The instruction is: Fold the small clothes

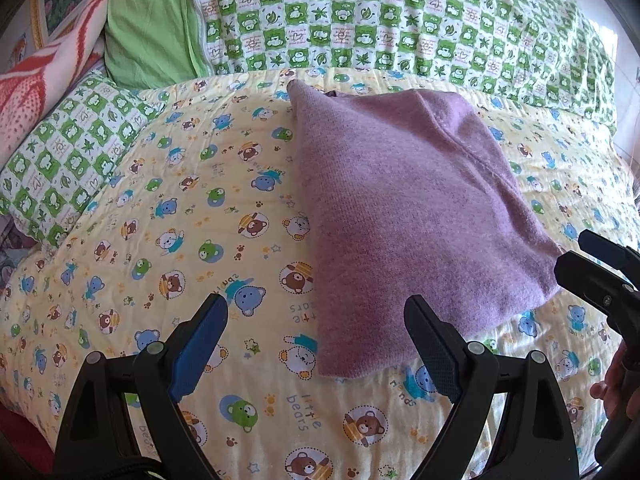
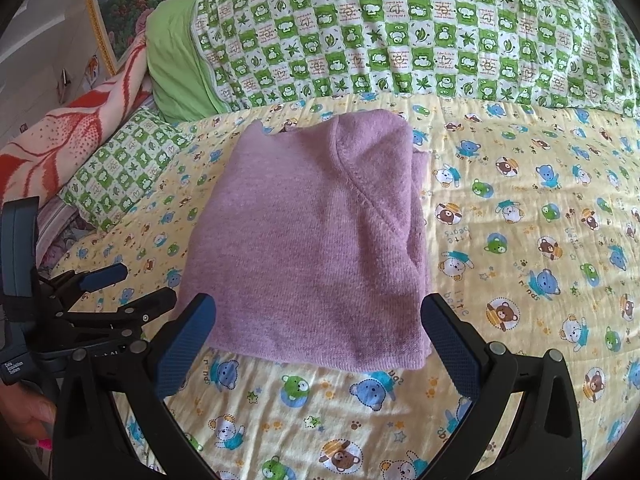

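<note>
The purple knit garment [image 2: 316, 240] lies folded into a compact block on the yellow bear-print quilt [image 2: 520, 240] that covers the bed. The right gripper [image 2: 320, 340] hovers at the garment's near edge with its jaws spread wide, one blue pad on each side of that edge, gripping nothing. The left gripper [image 1: 316, 344] stands at the garment's near left corner, jaws likewise spread wide and gripping nothing; the corner lies between the pads. Behind the garment lies a green checked quilt [image 2: 400, 40], and a matching pillow [image 2: 120, 172] lies to the garment's left. The words "little bears" are printed repeatedly on the yellow quilt. No containers are visible.
</note>
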Tool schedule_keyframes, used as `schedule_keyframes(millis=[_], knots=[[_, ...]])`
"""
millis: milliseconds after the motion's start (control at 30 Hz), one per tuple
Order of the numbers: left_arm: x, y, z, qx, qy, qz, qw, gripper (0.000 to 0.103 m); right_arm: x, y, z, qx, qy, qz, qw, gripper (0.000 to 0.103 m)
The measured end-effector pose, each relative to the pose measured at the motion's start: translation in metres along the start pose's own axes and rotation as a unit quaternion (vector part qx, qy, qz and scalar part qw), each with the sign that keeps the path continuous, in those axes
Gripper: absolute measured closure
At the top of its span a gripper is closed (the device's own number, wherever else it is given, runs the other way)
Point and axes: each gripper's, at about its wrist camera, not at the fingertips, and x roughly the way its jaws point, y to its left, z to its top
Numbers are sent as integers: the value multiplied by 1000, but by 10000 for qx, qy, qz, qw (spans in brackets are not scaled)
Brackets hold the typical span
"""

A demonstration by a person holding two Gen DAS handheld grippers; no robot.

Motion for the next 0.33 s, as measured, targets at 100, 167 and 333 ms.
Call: schedule_keyframes(millis=[100,167,333], knots=[[1,0,3,-4,9,1,10000,12,1,-2,2,26,-9,-2,10000,1],[1,-1,4,14,5,1,10000,12,1,-4,3,36,-4,-15,10000,1],[-1,-1,7,61,-11,9,10000,12,4,-11,2,141,48,-63,9999,1]])
